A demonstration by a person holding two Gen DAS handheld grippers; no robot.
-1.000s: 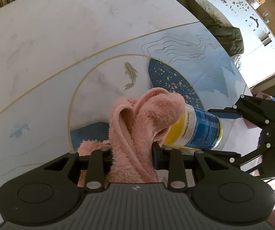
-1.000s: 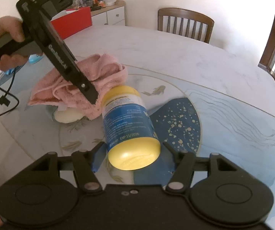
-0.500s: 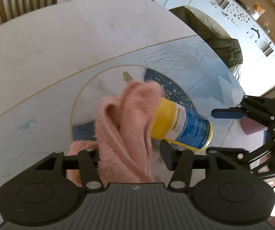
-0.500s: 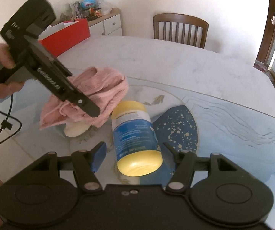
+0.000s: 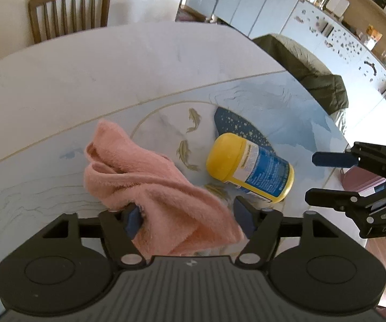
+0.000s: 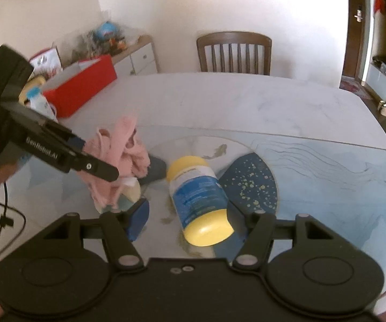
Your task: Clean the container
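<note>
The container (image 5: pixel 249 167), a yellow bottle with a blue and white label, lies on its side on the table (image 5: pixel 85 67). In the right wrist view the container (image 6: pixel 198 196) points its yellow base at me, between the fingers of my right gripper (image 6: pixel 191 220), which is open and not touching it. A pink towel (image 5: pixel 150 182) sags loose between the wide-apart fingers of my left gripper (image 5: pixel 187 217), its far end on the table left of the container. From the right wrist the towel (image 6: pixel 117 155) looks bunched and blurred beside the left gripper (image 6: pixel 90 155).
A pale cream object (image 6: pixel 132 190) sits under the towel. A wooden chair (image 6: pixel 233 51) stands at the far side, and a red box (image 6: pixel 85 86) at the back left. An olive cushion (image 5: pixel 308 75) lies past the table's right edge. A black cable (image 6: pixel 2 214) hangs at the left.
My left gripper opened and drew back from the container's cap, and the towel slid off the container to its left. The right gripper stayed open and backed away a little.
</note>
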